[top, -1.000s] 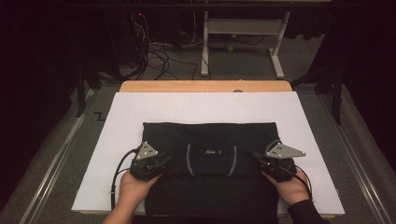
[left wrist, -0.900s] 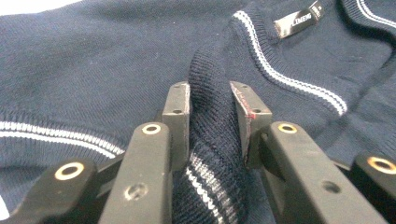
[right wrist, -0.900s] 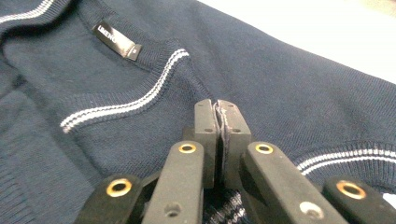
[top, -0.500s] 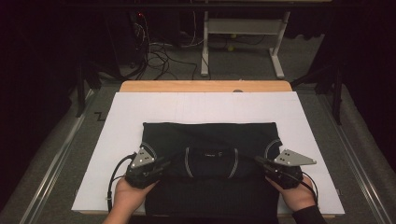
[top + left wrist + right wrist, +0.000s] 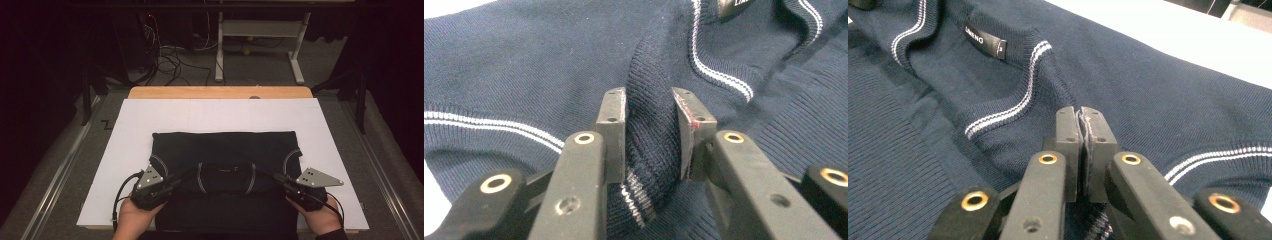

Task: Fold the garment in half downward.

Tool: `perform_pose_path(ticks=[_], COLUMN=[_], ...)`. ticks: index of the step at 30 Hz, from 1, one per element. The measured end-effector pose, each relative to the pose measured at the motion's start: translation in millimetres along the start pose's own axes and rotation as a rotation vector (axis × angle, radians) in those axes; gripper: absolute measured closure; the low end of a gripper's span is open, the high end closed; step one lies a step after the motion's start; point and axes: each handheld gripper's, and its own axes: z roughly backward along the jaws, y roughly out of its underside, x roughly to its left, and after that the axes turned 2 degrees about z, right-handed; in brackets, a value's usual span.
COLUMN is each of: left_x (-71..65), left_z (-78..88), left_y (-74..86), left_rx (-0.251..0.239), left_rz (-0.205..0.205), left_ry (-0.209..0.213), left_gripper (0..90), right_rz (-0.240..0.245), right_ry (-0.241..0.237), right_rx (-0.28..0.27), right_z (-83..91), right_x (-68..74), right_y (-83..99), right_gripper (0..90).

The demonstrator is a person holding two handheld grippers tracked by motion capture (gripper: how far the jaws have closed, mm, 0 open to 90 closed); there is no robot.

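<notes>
A dark navy knit sweater [image 5: 225, 147] with thin white stripes lies on a white sheet [image 5: 200, 115]. Its collar [image 5: 225, 172] faces the near edge and carries a small label [image 5: 985, 41]. My left gripper [image 5: 175, 180] sits at the collar's left side, its jaws [image 5: 649, 107] shut on a thick raised ridge of the sweater [image 5: 524, 65]. My right gripper [image 5: 280, 179] is at the collar's right side, with its pads [image 5: 1082, 120] pressed tight on a thin fold of the sweater [image 5: 1148, 85]. A hand holds each gripper from the near edge.
The sheet covers a wooden tabletop [image 5: 220, 92] whose far strip shows. Metal rails [image 5: 55, 175] run along both sides of the table. Beyond it, cables [image 5: 165, 55] and a white frame's legs [image 5: 295, 50] stand on the dark floor.
Both hands have drawn back toward the near edge, bringing the collar part of the sweater with them. The sweater's far edge has stayed where it was.
</notes>
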Motion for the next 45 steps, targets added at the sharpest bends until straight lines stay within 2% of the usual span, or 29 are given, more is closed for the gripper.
perform_pose_path(ticks=[6,16,32,37,41,45], left_x=[-4.9,-15.0,-27.9,-29.8,-27.2,-18.1], left_z=[3.0,12.0,24.0,32.0,41.7,51.9], left_y=[6.2,14.0,32.0,37.8,42.3,47.4], left_rx=[0.014,0.009,0.032,0.033,0.017,-0.016], left_rz=[-0.007,-0.024,-0.034,-0.014,-0.006,0.039], left_ry=[0.002,-0.001,0.001,0.001,-0.001,0.008], left_gripper=[65.2,64.4,63.9,58.1,53.8,53.1], right_rz=[-0.001,0.001,0.015,0.013,-0.002,-0.038], right_ry=[-0.008,-0.015,-0.051,-0.067,-0.06,-0.049], right_rx=[-0.004,-0.009,0.019,0.019,0.008,-0.003], right_z=[6.2,14.9,31.3,38.7,44.0,45.4], right_x=[4.5,9.4,23.5,28.3,28.4,24.5], right_y=[3.5,9.5,23.5,28.6,31.4,33.5], right_gripper=[87.9,87.9,87.9,81.7,76.4,73.2])
